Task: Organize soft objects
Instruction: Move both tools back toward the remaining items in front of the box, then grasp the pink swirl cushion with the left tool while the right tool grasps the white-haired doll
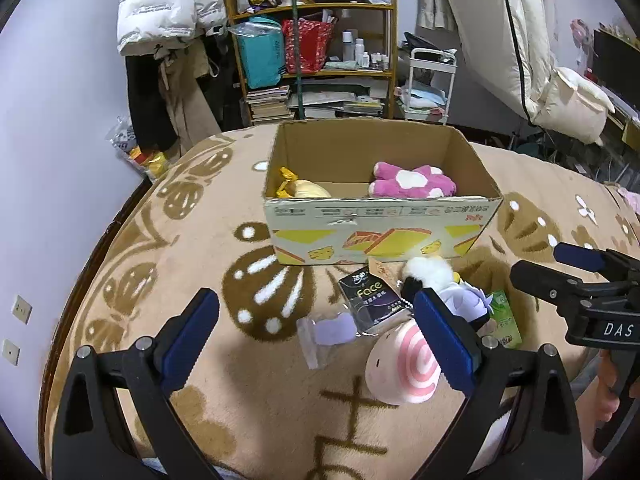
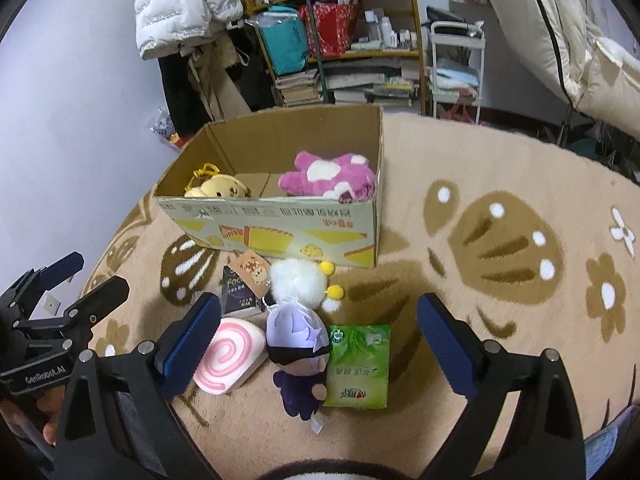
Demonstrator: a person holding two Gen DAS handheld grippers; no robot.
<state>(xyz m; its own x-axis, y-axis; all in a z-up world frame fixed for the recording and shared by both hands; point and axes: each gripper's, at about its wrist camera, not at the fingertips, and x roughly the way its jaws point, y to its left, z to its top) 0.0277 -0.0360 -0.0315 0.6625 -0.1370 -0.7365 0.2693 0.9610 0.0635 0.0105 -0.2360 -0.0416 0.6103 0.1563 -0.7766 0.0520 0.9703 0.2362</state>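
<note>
My left gripper is spread wide and empty above the patterned blanket. The pink swirl plush lies just beside its right finger, partly hidden behind it. My right gripper is also spread and empty; the purple-haired doll and the green tissue pack lie between its fingers, touching each other. The cardboard box stands beyond both, holding the magenta paw plush and the yellow bear plush.
</note>
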